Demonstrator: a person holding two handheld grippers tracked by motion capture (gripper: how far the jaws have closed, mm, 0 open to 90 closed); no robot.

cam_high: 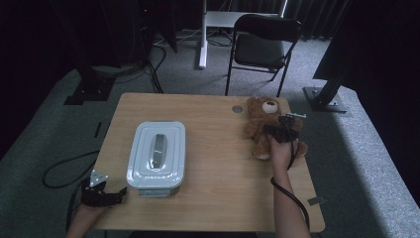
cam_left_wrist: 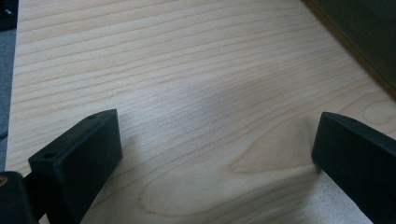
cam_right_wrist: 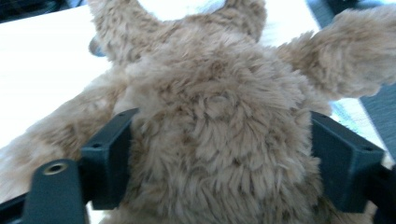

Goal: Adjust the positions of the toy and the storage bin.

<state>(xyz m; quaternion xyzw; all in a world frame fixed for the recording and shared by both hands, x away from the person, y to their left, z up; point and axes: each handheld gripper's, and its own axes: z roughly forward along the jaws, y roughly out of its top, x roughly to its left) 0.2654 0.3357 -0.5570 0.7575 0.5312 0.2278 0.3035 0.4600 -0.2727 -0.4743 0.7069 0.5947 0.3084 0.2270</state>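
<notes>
Plush is what I'm dealing with: the teddy bear (cam_high: pixel 270 130) lies at the table's (cam_high: pixel 218 163) two o'clock corner, near the right edge, head toward twelve o'clock, and my right gripper (cam_high: pixel 281 133) sits over its middle. In the right gripper view the bear's torso (cam_right_wrist: pixel 219 140) bulges between the two black jaws, which stand spread wide on either flank; the fur brushes both pads, but I can't see them pressing in, so I read the claw as apart around the body, not clamped. I judge the toy light, soft and springy, neither fragile nor slippery; the pile will compress a good deal before anything firm is met, so a bite across the torso, where the stuffing is thickest, should carry better than a floppy arm (cam_right_wrist: pixel 355 51) or leg. My left gripper (cam_high: pixel 101 192) waits at the table's seven o'clock edge, jaws wide apart over bare wood, close beside the lidded grey container (cam_high: pixel 156 156). Hard to make out: the bear's face in the close view, since its head is cropped at the top; how deep the pads sink into the fur; and what the closed container holds.
</notes>
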